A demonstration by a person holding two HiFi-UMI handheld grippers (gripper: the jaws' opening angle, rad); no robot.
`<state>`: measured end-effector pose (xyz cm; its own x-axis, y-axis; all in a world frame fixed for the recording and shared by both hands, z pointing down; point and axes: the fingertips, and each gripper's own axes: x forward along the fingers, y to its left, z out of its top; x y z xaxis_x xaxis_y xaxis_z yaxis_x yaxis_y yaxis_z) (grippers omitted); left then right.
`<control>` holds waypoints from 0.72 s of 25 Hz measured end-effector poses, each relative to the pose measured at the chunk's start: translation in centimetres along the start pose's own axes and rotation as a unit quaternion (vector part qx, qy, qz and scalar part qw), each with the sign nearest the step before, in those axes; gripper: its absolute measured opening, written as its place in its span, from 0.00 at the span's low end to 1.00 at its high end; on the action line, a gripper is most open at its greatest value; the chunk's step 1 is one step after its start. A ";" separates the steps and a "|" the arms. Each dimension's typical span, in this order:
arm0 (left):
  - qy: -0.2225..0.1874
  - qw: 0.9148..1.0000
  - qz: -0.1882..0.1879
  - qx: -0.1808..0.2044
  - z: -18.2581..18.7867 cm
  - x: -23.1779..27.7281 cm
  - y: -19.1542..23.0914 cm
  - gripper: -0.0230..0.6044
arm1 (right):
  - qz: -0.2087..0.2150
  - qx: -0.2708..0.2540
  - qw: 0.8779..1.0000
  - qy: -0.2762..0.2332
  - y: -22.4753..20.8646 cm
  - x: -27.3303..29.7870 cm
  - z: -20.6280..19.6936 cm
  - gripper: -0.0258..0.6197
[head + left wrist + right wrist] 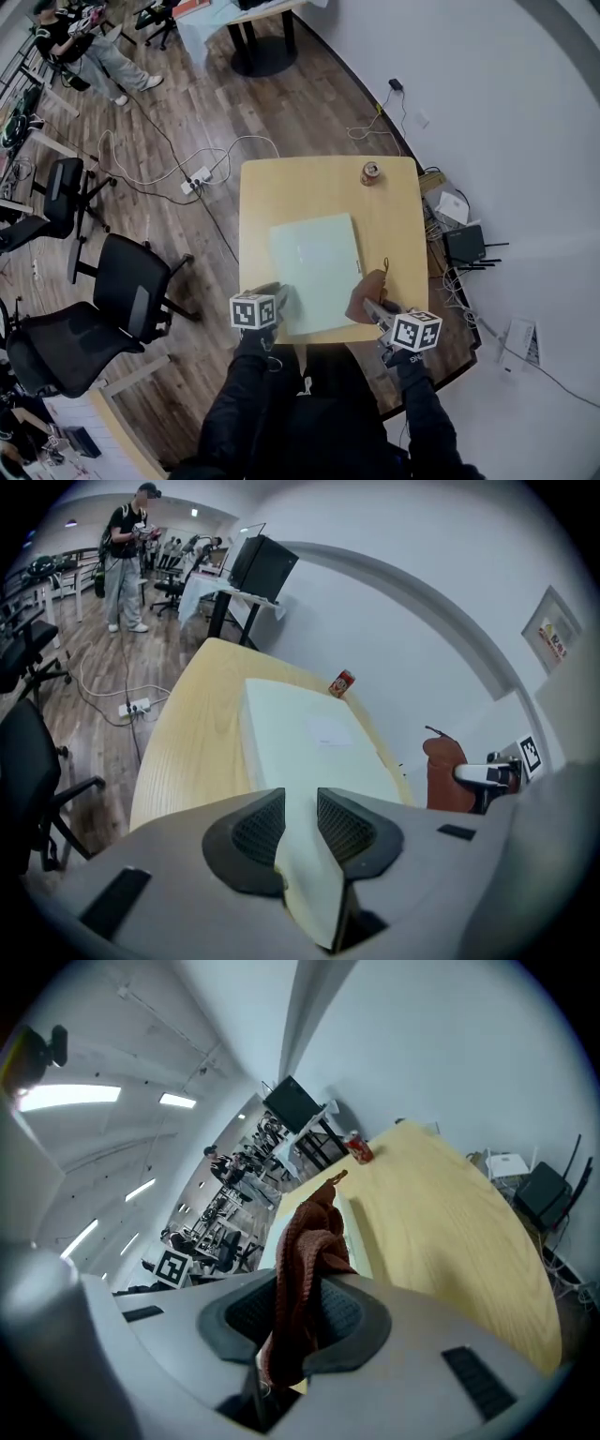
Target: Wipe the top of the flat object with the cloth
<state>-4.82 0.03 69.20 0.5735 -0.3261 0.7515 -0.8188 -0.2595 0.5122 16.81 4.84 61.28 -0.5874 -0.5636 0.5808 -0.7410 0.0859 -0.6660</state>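
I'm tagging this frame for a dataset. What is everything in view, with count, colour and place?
table: one, light wood, in front of the person
flat object: one, pale green, on the table's near half
cloth: one, reddish brown, by the flat object's near right edge
can: one, red, on the table near its far edge
office chairs: at least three, black, on the floor to the left
power strip: one, white, on the floor beyond the table, with cables
black box: one, on the floor right of the table
other person: one, dark top, far left
left gripper: one, grey, closed on the flat object's near edge
right gripper: one, grey, closed on the cloth
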 end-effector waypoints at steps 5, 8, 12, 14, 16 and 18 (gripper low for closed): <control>-0.092 0.995 -0.012 0.035 4.7 -4.2 -4.8 0.16 | 0.010 -0.076 0.995 -0.067 5.9 -1.3 5.3 0.19; -0.160 0.985 -0.007 0.069 7.8 -8.2 -7.9 0.11 | 0.009 -0.131 0.985 -0.110 10.0 -2.7 8.1 0.18; -0.242 0.963 0.010 0.117 11.2 -13.8 -11.7 0.09 | -0.008 -0.209 0.964 -0.167 14.8 -5.1 11.2 0.18; -0.273 0.952 0.016 0.139 12.3 -16.4 -13.5 0.09 | -0.017 -0.246 0.950 -0.191 17.2 -6.3 12.3 0.18; -0.296 0.941 0.020 0.160 13.0 -18.5 -15.0 0.09 | -0.022 -0.274 0.938 -0.212 19.4 -7.4 13.0 0.18; -0.314 0.933 0.022 0.174 13.3 -20.0 -16.3 0.09 | -0.025 -0.294 0.928 -0.230 21.2 -8.4 13.5 0.18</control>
<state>-2.63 -1.27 40.30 0.5326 -0.7833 0.3205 -0.8457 -0.4777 0.2379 10.42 0.32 36.04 -0.4473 -0.8577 0.2536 -0.8921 0.4074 -0.1954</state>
